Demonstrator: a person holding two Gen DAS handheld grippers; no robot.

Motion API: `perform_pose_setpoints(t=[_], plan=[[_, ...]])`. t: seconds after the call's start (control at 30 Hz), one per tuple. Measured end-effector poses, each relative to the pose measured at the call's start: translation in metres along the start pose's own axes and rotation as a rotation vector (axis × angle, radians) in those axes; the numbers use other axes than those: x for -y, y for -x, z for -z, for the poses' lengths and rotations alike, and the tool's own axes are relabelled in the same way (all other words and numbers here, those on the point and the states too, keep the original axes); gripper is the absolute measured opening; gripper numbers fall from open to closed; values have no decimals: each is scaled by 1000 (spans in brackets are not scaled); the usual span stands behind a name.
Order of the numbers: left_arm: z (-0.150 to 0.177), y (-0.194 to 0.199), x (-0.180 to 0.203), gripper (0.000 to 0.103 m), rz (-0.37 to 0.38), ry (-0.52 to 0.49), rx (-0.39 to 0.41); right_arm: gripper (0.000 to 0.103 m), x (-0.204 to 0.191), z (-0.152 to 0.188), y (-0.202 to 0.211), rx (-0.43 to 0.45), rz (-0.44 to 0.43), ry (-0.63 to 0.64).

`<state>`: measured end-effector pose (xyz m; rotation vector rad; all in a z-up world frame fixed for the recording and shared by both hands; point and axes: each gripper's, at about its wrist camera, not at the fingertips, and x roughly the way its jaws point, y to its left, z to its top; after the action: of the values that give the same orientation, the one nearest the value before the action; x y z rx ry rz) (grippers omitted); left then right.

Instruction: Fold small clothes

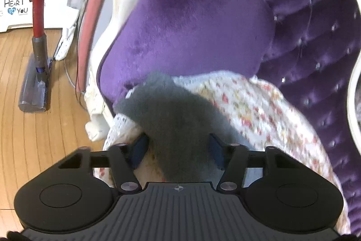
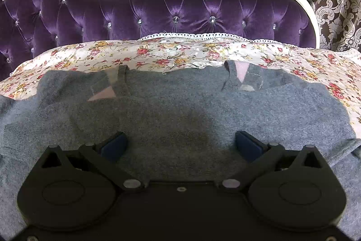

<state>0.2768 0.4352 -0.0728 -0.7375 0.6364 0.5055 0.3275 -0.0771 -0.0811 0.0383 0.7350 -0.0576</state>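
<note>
One small grey knitted sweater [image 2: 180, 105] with pale pink patches lies spread across the floral cotton sheet [image 2: 171, 53] that covers the seat of the purple tufted velvet sofa [image 2: 191, 12]. Looks like the fold is just getting going. The left gripper [image 1: 178, 146] has its jaws spread with a blurry grey strip, probably a sleeve, running between them. I can't tell whether the pads actually touch it. The right gripper [image 2: 180, 143] hovers spread wide over the sweater's body, holding nothing. Next move, I'd guess: the left closes on that sleeve and carries it inward across the body. Count: one sweater, one sheet, two grippers, plus one red-tubed stick vacuum [image 1: 37, 42] on the wooden floor.
</note>
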Motion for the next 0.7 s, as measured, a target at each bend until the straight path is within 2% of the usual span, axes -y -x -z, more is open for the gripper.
perform_pose_setpoints(t=[0.03,0.07,0.27,0.5,0.6,0.7], plan=[[-1,2,2,6,0,-9,15,103,0,0,0,0,0,0],[-3,5,6,4,1,-26,26,103,0,0,0,0,0,0],[-12,40,49,4,68,-194,87,103,0,1,-1,0,-1,-1],[-13,113,138,4,267,-335,131,103,2,-10,-2,-47,-16,-8],[-2,143,184,4,362,-406,143,101,7,-20,2,-79,-27,-10],[18,164,230,4,464,-468,139,101,23,-30,18,-62,-63,-49]])
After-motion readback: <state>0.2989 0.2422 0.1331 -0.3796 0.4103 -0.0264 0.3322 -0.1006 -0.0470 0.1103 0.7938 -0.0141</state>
